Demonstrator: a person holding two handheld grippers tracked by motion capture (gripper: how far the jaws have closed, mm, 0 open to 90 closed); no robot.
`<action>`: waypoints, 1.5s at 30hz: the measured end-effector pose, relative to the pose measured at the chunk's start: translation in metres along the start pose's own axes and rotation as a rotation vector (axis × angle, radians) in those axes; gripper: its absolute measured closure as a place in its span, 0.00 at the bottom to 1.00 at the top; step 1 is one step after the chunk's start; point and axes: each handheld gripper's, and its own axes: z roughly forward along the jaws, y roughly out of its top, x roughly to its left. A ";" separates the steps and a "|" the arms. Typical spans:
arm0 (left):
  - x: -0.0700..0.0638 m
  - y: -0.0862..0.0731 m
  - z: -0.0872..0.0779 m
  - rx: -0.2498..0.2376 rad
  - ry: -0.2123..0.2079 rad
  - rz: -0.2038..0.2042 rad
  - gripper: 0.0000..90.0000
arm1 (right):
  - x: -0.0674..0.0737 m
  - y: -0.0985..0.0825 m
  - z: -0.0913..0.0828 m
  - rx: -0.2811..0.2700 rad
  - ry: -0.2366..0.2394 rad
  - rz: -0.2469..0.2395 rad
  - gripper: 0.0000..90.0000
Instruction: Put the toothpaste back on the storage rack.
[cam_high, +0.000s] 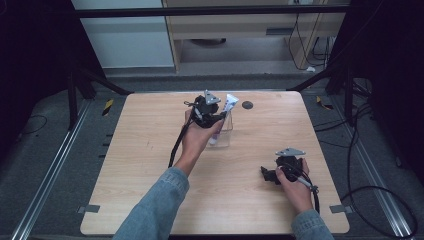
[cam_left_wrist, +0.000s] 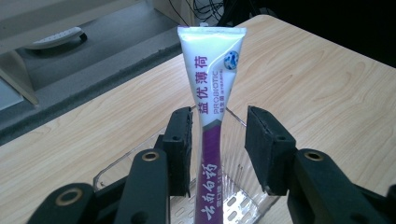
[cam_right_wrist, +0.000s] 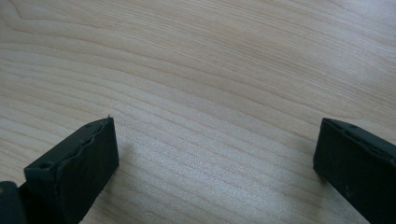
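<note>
Both claws stand spread: left claw (cam_left_wrist: 218, 149) straddles the toothpaste tube (cam_left_wrist: 212, 84) upright in the clear holder (cam_left_wrist: 114, 170) near the worktop's (cam_high: 150, 150) far edge, apparently a release, so lift clear next; right claw (cam_right_wrist: 215, 154) idles

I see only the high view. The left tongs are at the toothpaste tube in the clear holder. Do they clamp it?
Observer: No. In the left gripper view the left tongs stand open around the toothpaste tube, and a gap shows beside one pad.
Operator: What is printed on the tube?
Observer: "PROBIOTIC" and Chinese characters. The tube is white above and purple below.
Operator: And the right tongs?
Observer: The right tongs are wide open over the bare wooden table, with nothing between them.
</note>
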 end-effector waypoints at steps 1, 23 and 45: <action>-0.001 0.000 -0.001 0.002 0.001 0.004 0.66 | 0.000 0.000 0.000 -0.001 -0.001 -0.001 0.00; -0.019 0.002 -0.018 0.064 -0.095 0.054 0.24 | 0.001 -0.002 -0.002 -0.001 -0.005 0.003 0.01; -0.020 -0.020 -0.035 0.126 -0.120 0.075 0.05 | 0.003 -0.006 -0.006 -0.002 -0.011 0.011 0.01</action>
